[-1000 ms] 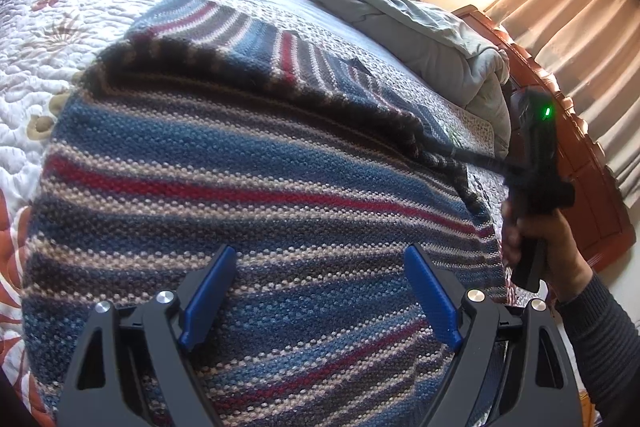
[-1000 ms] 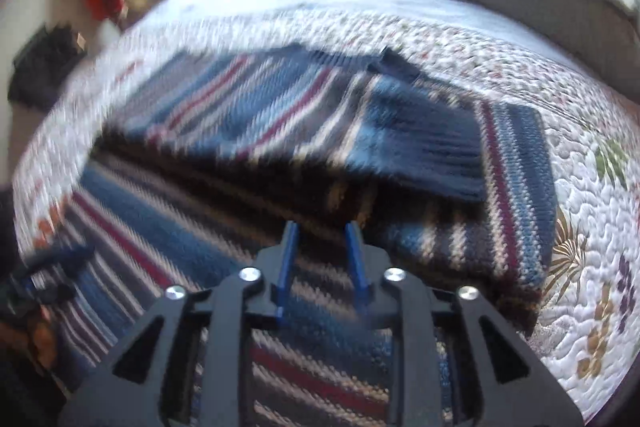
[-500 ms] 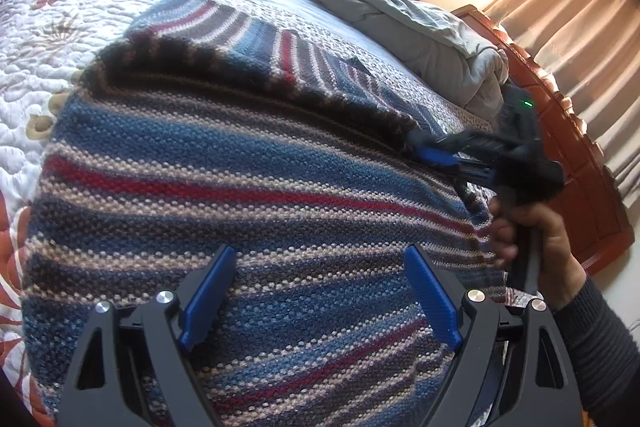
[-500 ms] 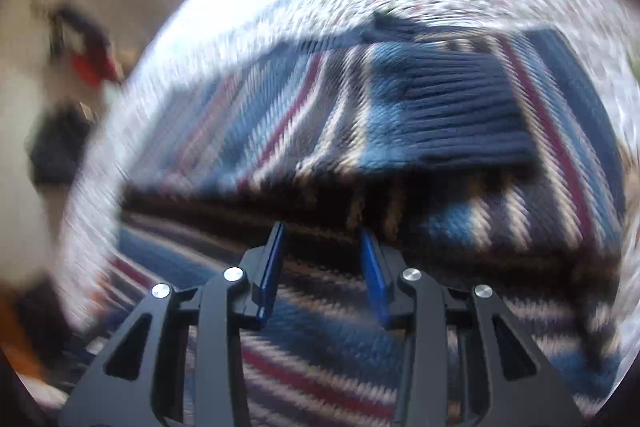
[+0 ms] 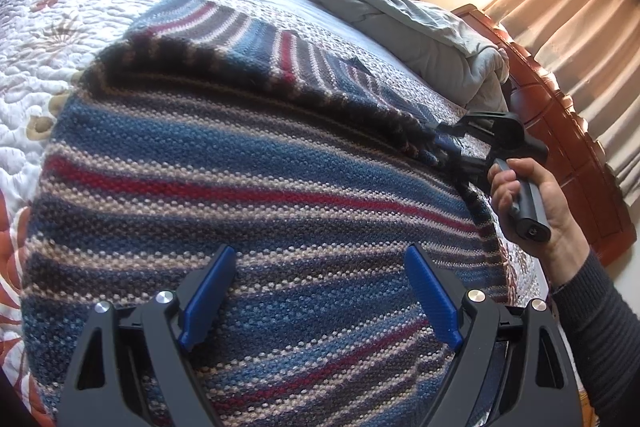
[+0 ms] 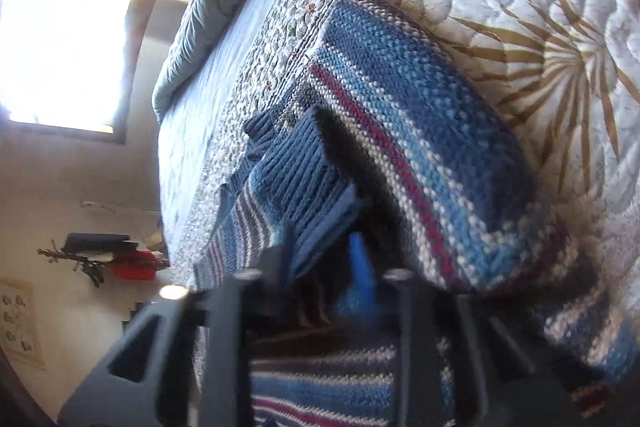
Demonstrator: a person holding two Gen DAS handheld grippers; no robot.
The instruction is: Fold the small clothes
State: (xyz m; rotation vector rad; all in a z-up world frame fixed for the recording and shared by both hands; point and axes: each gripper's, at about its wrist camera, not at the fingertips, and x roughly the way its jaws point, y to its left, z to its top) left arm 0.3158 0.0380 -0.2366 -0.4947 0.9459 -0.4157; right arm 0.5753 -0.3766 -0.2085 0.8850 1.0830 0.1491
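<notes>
Sweater (image 5: 248,195) is lying soft and floppy on the bed (image 5: 80,11). Right claw (image 5: 442,147) is pinching its folded edge at frame right, having just closed; left claw (image 5: 316,291) is hovering wide, empty.

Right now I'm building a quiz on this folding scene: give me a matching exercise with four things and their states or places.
Things:
1. left gripper
2. right gripper
3. striped sweater
4. grey duvet

States or places:
A. bunched at the far end of the bed
B. spread on the quilted bedspread, one part folded over
C. open, above the knit, holding nothing
D. shut on the sweater's folded edge

Pairs: 1-C, 2-D, 3-B, 4-A
</notes>
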